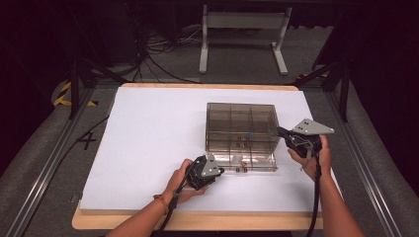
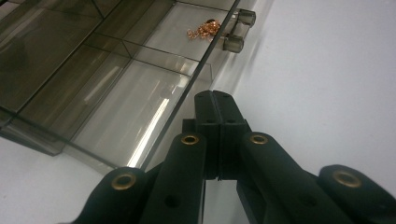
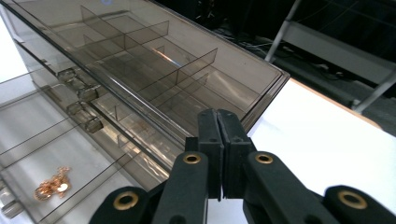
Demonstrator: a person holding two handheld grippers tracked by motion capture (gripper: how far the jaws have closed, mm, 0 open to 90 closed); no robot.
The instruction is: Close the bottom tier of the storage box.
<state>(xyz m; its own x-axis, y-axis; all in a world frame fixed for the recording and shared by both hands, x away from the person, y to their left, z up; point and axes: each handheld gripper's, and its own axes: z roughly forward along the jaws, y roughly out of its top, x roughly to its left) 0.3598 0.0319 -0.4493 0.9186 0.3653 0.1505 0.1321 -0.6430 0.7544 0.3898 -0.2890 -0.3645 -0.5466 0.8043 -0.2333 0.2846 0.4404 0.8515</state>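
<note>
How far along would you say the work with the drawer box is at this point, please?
Done: the bottom drawer of the clear box stands pulled out, and a gold chain lies in its middle compartment. In hand: nothing is held; the left gripper, jaws shut, sits at the drawer's front left corner, and the right gripper, also shut, is beside the box's right side. Left: probably pushing the drawer shut.

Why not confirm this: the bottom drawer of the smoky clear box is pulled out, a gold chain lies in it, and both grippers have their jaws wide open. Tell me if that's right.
Not quite. The left gripper and right gripper each have their jaws shut together, as both gripper views show. The rest holds: the drawer of the box is pulled out, with the gold chain in it.
</note>
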